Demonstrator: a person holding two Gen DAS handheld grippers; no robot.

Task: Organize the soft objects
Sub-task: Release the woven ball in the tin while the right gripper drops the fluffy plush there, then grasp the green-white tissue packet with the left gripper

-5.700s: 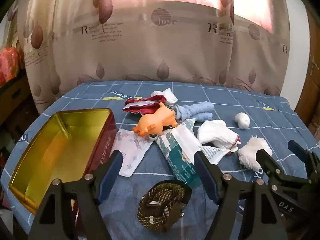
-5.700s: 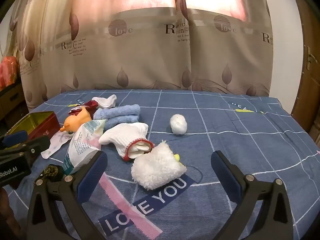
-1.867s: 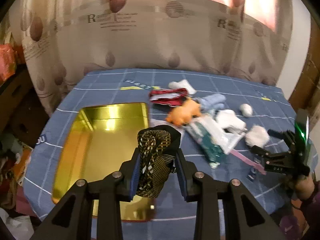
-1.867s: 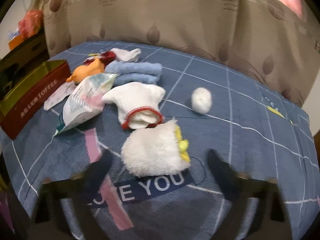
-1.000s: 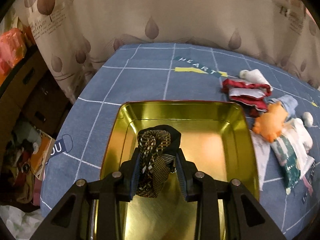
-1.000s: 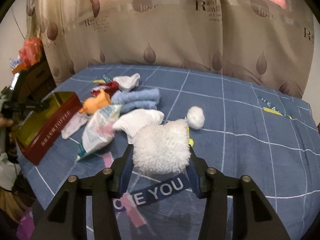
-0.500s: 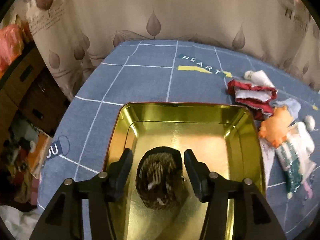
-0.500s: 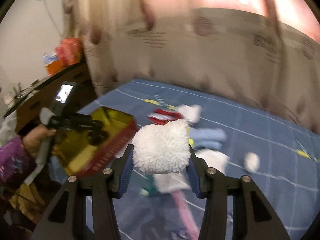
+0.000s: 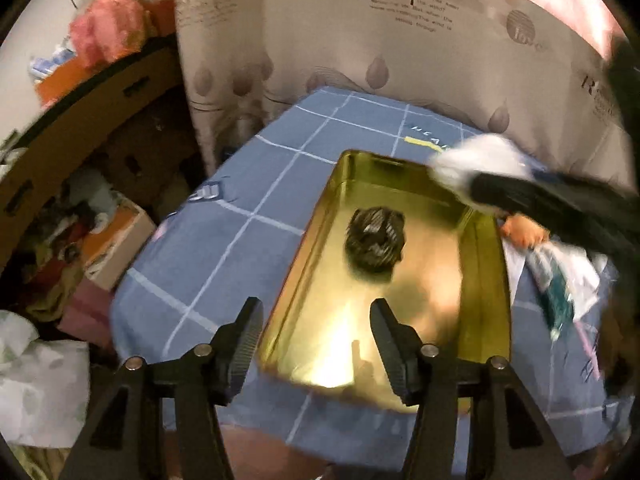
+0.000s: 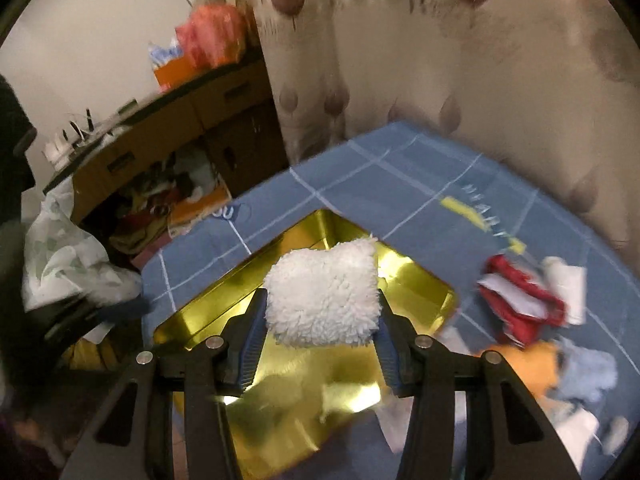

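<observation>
Gold-coloured metal lines the inside of the open rectangular tin (image 9: 484, 280), which sits on a blue bedsheet with a white grid pattern (image 9: 224, 240). Inside the tin, toward its far half, lies a dark rolled fabric item with a pale woven pattern (image 9: 375, 239); it rests on the tin floor, apart from both walls.

The left gripper (image 9: 316, 332) hangs above the near end of the tin, jaws opening, with nothing between the fingers; the dark roll lies well beyond the fingertips.

The right gripper (image 10: 320, 320) is clamped on a fluffy white plush piece (image 10: 322, 294), both pads pressing its sides. The piece is held in the air over the tin (image 10: 416, 292), not touching it. In the left wrist view the same plush piece (image 9: 476, 160) and the blurred black arm of the right gripper appear over the tin's far right corner.

Loose items lie on the sheet to the right of the tin: a red and white fabric piece (image 10: 520, 300), a white folded cloth (image 10: 568, 284), an orange soft toy (image 10: 532, 364), a pale blue cloth (image 10: 588, 376), and a crumpled white and teal plastic packet (image 9: 560, 280).

A beige curtain with leaf prints and lettering (image 9: 400, 40) hangs behind the bed. Cardboard boxes and clutter (image 9: 80, 200) stand to the left.
</observation>
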